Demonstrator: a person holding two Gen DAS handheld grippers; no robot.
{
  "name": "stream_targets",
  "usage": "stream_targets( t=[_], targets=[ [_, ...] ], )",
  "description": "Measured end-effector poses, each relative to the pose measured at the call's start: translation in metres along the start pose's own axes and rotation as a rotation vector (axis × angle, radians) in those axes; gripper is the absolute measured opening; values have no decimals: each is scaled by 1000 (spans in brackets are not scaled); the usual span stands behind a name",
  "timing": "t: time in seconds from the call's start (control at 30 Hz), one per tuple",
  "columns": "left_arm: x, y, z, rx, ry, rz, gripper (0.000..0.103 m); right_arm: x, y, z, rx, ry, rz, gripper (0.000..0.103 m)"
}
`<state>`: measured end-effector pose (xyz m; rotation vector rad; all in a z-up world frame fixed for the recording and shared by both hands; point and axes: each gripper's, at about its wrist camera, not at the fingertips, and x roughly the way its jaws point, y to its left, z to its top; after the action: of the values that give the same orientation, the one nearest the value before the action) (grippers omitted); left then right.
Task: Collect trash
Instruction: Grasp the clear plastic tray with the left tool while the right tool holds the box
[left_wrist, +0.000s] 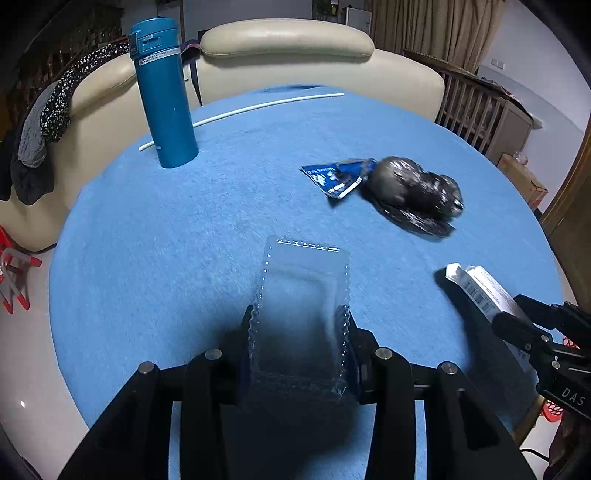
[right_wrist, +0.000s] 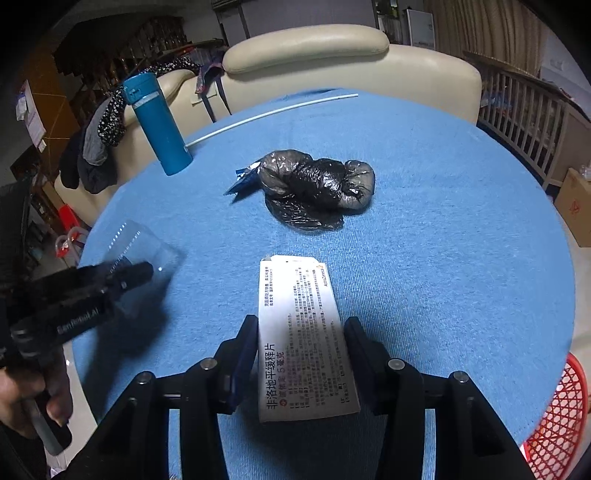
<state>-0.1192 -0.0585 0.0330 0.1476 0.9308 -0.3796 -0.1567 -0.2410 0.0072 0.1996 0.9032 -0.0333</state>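
Two grippers each carry one item. The left gripper (left_wrist: 301, 332) has its jaws closed against the side walls of a clear plastic tray (left_wrist: 303, 295), long axis pointing forward. The right gripper (right_wrist: 301, 343) has a white medicine box (right_wrist: 299, 332) between its jaws, long axis also forward; jaw contact appears light. Beyond both, a crumpled black plastic bag (right_wrist: 317, 188) lies on the blue tablecloth (right_wrist: 461, 221) beside a blue wrapper (left_wrist: 334, 177), nearer the right gripper. Both grippers sit low, angled forward and down.
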Motion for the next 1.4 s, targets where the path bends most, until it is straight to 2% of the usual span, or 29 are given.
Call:
stream_targets(
  t=[0.33,0.57,0.63,0.77,0.87,1.07,1.4],
  targets=[
    [-26,-18,-12,5,-25,14,43,-22,-4,-11,15,-26,6,50],
    [-32,-21,-15,13,-30,20,43,-11,-6,-21,-1,37,-15,50],
    [-31,-21,-17,13,-26,17,43,-3,-8,-23,-3,87,-21,52],
    [-28,-23,-19,19,-16,17,43,0,-4,-23,-45,99,-53,52],
    [-28,-25,-22,24,-14,21,43,1,-1,-22,-58,103,-73,49],
    [-33,-27,-24,26,-21,25,43,-9,-8,-26,-9,62,-59,48],
    [-54,-51,-21,74,-62,29,43,-54,-23,-23,54,-51,-45,48]
  ],
)
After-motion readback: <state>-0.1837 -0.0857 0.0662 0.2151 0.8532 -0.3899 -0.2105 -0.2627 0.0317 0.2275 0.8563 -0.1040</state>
